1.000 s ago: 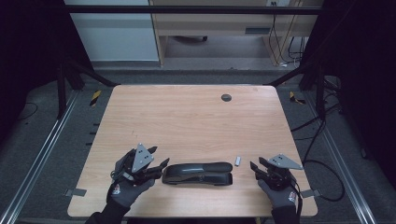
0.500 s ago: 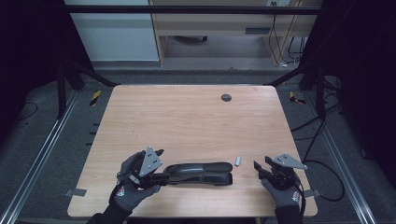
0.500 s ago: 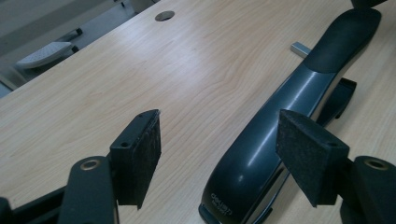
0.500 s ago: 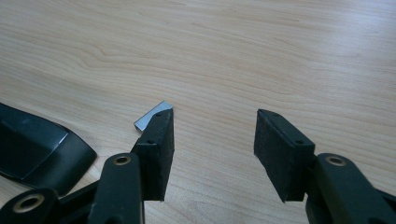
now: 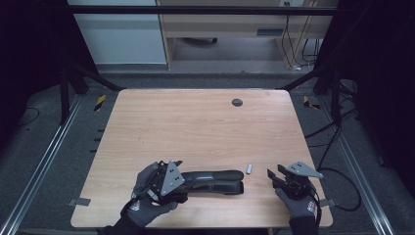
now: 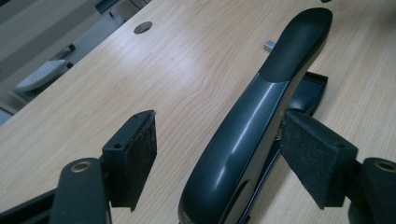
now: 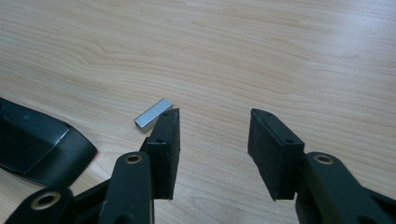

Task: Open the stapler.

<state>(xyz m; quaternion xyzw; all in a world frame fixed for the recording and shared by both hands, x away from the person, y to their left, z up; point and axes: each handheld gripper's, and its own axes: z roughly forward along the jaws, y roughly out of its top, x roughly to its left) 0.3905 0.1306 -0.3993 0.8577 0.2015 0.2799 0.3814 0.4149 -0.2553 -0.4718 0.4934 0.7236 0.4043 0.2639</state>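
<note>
While spread wide around the near end of the black stapler (image 6: 261, 121), left gripper (image 5: 172, 182) with both pads off it: one pad (image 6: 140, 154) well clear on the bare wood, the other pad (image 6: 313, 154) just beside the body, touching or not, cannot tell. Jaws just opened further, stapler between them and unheld. Stapler lying lengthwise along the near edge of the wooden table (image 5: 195, 122), top arm raised a little above the base, far end pointing toward the right gripper (image 5: 277, 177). Small strip of staples (image 7: 152, 113) flat on the wood just past that far end, between stapler and right gripper, seen again in the high view (image 5: 249, 169). Right gripper held low over the table by a gloved hand (image 5: 297, 205), jaws apart with bare wood between them, just narrowed slightly, one fingertip close beside the staples but apart from them. Round dark hole (image 5: 237, 102) in the table near its far edge.
</note>
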